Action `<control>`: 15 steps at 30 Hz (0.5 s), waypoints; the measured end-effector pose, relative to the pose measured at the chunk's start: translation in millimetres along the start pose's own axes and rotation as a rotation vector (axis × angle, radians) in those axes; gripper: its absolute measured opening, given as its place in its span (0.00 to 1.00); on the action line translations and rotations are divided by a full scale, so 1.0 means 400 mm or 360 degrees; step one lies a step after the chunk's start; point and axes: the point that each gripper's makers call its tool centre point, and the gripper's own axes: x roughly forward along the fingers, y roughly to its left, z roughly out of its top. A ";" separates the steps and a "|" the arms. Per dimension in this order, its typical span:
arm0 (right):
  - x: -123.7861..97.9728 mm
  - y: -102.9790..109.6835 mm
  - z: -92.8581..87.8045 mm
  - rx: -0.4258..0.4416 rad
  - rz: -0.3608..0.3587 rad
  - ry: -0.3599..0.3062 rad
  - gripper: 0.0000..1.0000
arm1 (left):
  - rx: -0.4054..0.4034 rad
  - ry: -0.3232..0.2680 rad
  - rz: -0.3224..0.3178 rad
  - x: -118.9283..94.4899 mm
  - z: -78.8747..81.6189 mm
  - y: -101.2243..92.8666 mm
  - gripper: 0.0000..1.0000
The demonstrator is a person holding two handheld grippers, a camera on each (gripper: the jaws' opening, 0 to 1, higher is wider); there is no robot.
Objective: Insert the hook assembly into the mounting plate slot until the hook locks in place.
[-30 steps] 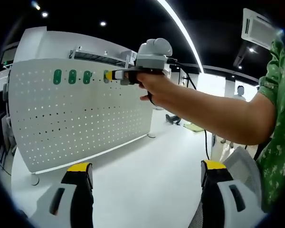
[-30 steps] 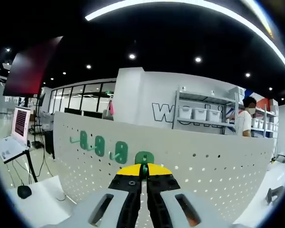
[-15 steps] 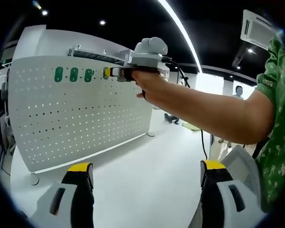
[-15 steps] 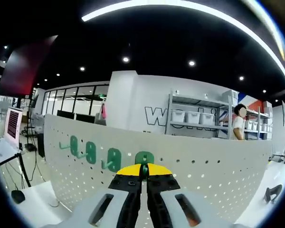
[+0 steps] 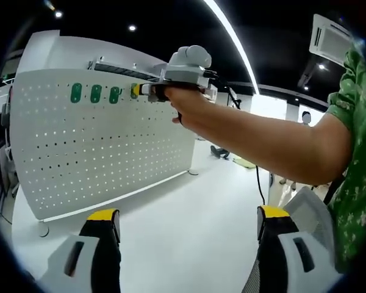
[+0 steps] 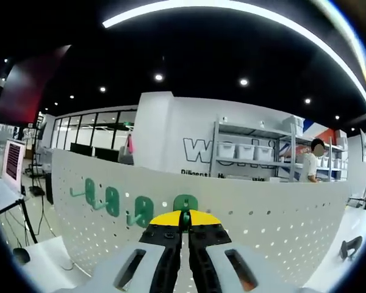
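The white pegboard mounting plate (image 5: 104,146) stands upright on the table, with three green hooks (image 5: 96,93) in a row near its top. My right gripper (image 5: 136,90) reaches to the board just right of that row. Seen from the right gripper view, my right gripper (image 6: 185,217) is shut on a fourth green hook (image 6: 185,204), pressed against the pegboard (image 6: 268,213), with the other green hooks (image 6: 112,199) to its left. My left gripper (image 5: 188,213) hangs back over the table, jaws wide open and holding nothing.
The white table (image 5: 183,220) carries the board. A person's bare arm (image 5: 262,143) and green patterned sleeve (image 5: 357,146) cross the left gripper view. Behind the board are shelves with bins (image 6: 250,149), a standing person (image 6: 315,165), and a monitor (image 6: 12,168) at left.
My right gripper with the hook has edged up and slightly left along the board, closer to the row of hooks. The left gripper has stayed open and still.
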 end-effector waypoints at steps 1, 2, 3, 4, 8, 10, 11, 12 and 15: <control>0.001 0.000 0.000 -0.0002 -0.0002 -0.0001 0.01 | 0.0000 0.0001 0.0000 0.000 0.000 0.000 0.96; 0.003 0.001 -0.001 0.0002 0.0000 0.0002 0.01 | 0.0000 0.0002 -0.0001 0.000 -0.001 0.001 0.96; 0.003 0.002 -0.001 -0.0003 -0.0001 0.0004 0.01 | -0.0002 0.0002 -0.0001 0.000 -0.001 0.003 0.96; 0.004 0.003 -0.002 -0.0001 0.0000 0.0006 0.01 | -0.0002 0.0002 -0.0001 0.000 -0.001 0.003 0.95; 0.008 0.000 -0.005 0.0002 -0.0007 0.0011 0.01 | -0.0007 0.0003 -0.0005 0.000 -0.001 0.005 0.95; 0.009 -0.001 -0.006 0.0003 -0.0008 0.0014 0.01 | -0.0011 0.0000 -0.0008 0.001 -0.001 0.006 0.95; 0.009 -0.001 -0.006 0.0001 -0.0009 0.0015 0.01 | -0.0011 0.0001 -0.0008 0.001 -0.001 0.007 0.95; 0.009 0.000 -0.007 0.0000 -0.0009 0.0017 0.01 | -0.0011 0.0000 -0.0007 0.001 -0.001 0.008 0.95; 0.009 0.001 -0.008 -0.0002 -0.0010 0.0020 0.01 | -0.0013 0.0000 -0.0011 0.002 -0.002 0.009 0.95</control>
